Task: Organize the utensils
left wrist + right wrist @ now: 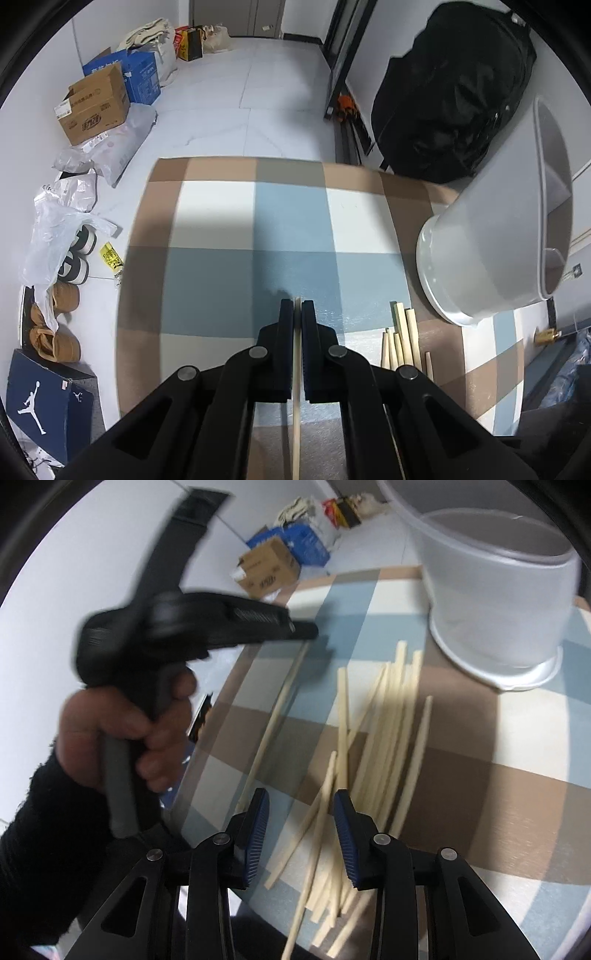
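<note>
In the left wrist view my left gripper (296,306) is shut on a single pale wooden chopstick (296,406), which runs back between the fingers. The right wrist view shows that gripper (314,632) blurred, in a person's hand (147,723). The chopstick (273,723) slants from its tip above the checked tablecloth (480,775). My right gripper (301,805) is open above the near end of a loose pile of chopsticks (373,738); its pads touch none of them. A white plastic bucket (495,602) stands just behind the pile; it also shows in the left wrist view (495,236).
The round table's cloth (221,266) ends at a curved edge on the left. On the floor beyond lie cardboard boxes (96,103), plastic bags (59,229), shoes (55,332) and a blue shoe box (48,402). A large black bag (454,92) stands behind the table.
</note>
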